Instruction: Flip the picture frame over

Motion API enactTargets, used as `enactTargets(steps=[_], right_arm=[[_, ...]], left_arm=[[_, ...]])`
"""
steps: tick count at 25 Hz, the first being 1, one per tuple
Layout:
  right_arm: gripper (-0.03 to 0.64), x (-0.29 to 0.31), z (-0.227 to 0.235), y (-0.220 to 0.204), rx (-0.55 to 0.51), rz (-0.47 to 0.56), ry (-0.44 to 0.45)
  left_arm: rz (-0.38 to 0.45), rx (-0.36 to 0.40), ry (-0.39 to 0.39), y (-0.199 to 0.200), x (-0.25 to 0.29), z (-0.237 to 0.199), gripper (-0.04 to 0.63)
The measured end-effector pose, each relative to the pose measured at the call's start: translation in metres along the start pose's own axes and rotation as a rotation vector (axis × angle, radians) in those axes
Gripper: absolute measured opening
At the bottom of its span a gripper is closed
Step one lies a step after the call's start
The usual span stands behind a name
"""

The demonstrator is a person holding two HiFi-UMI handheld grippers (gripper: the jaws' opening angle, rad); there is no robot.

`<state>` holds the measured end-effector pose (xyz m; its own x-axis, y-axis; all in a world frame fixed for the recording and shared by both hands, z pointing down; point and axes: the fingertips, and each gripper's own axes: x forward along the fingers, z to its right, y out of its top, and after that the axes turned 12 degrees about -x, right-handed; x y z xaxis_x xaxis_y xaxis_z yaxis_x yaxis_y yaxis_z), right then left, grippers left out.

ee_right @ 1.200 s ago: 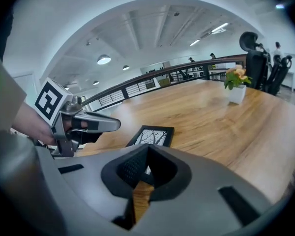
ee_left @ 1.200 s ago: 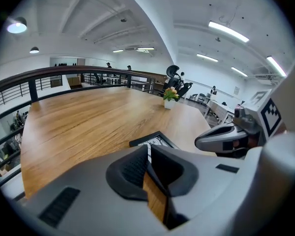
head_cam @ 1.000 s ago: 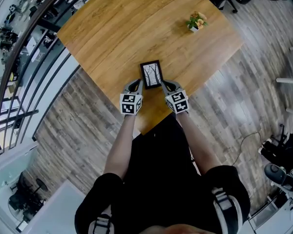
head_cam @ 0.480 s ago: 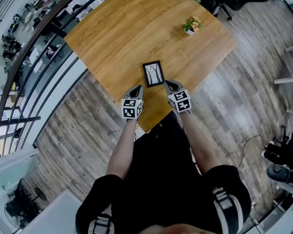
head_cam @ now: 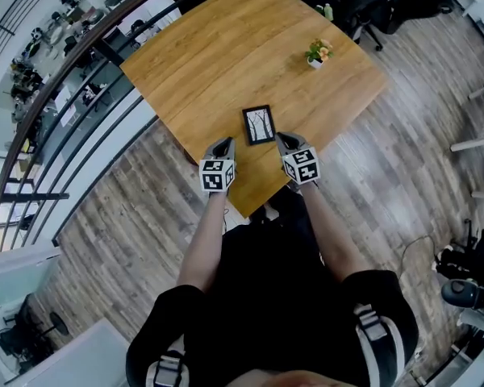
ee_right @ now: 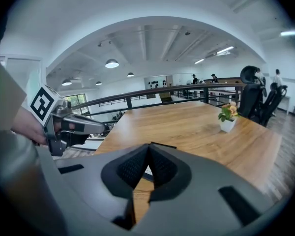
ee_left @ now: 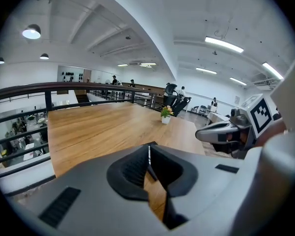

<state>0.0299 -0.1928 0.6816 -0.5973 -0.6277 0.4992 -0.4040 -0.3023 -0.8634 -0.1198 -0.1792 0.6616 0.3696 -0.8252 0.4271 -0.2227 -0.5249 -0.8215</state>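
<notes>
Picture frame (head_cam: 259,125): lies flat on the wooden table (head_cam: 218,47), picture side up, showing a pale print of bare branches inside a dark border. It sits close to the table corner nearest the person.

Left gripper (head_cam: 227,143): positioned just short of the frame's near left corner, apart from it and not touching. Its fingers are pressed together at the tips, and the left gripper view shows nothing between them.

Right gripper (head_cam: 280,139): positioned just short of the frame's near right corner, also clear of the frame. Its fingers are fully closed on each other and hold nothing, as confirmed in the right gripper view, where a strip of the frame shows just beyond the tips.

Both grippers point toward the frame, one on each side of its near edge, with the marker cubes toward the person.

Flower pot (head_cam: 318,53): a small white pot with orange and yellow blooms, upright, well beyond the frame to the right.

Railing (head_cam: 81,63): dark, well to the left of the frame, off the table.
</notes>
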Motion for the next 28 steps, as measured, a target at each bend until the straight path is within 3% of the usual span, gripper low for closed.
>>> enactTargets(steps=[7,28], right_arm=[[0.005,-0.005,0.002,0.019,-0.022,0.029,-0.013],[0.005,-0.016,0.0,0.022,-0.004,0.044,-0.059]], left_arm=[[0.049,-0.009,-0.004,0.021,-0.003,0.002,0.029],[0.029,0.037,-0.034,0.02,-0.013,0.005,0.029]])
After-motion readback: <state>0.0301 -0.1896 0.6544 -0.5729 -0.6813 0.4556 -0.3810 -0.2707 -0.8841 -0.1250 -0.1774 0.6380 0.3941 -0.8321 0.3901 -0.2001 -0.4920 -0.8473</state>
